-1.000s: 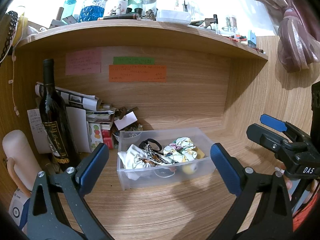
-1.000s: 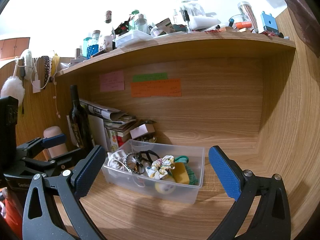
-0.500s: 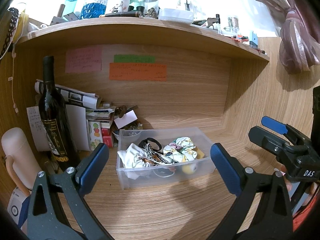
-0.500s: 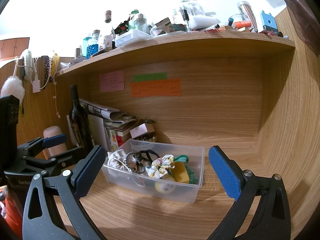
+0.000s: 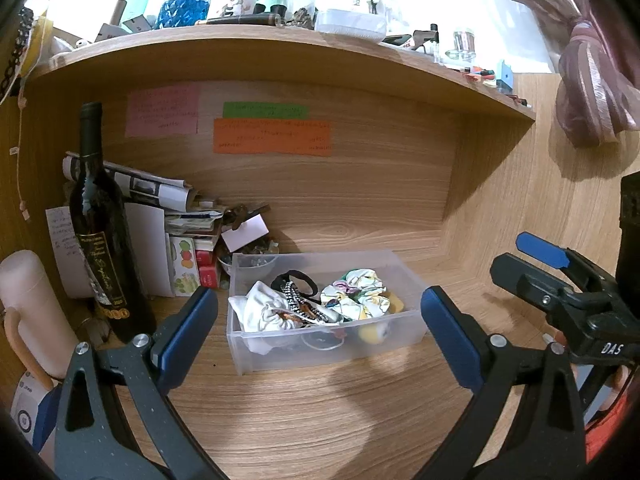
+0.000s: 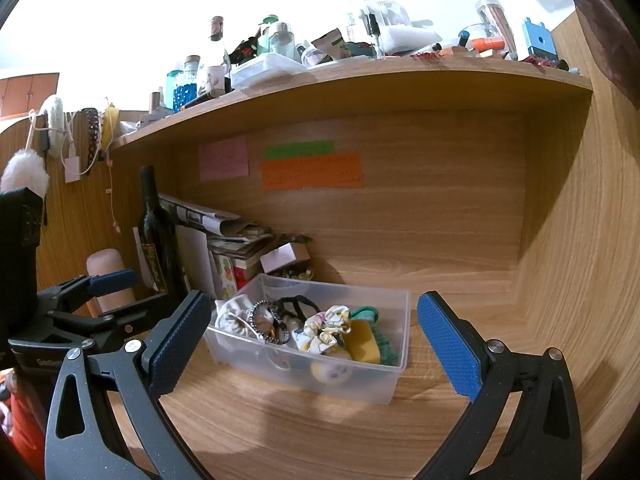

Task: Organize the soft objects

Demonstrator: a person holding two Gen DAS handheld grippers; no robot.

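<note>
Hovering both grippers, left gripper (image 5: 318,332) and right gripper (image 6: 314,330), wide open and empty before the clear plastic bin (image 6: 394,374) on the wooden desk (image 5: 320,412), I am judging its floral fabric scrunchie (image 6: 326,326) and neighbours already gathered, perhaps unsorted.

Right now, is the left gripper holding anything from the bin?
No, the left gripper has its jaws wide open and empty, short of the clear bin, and the floral scrunchie lies inside it.
</note>
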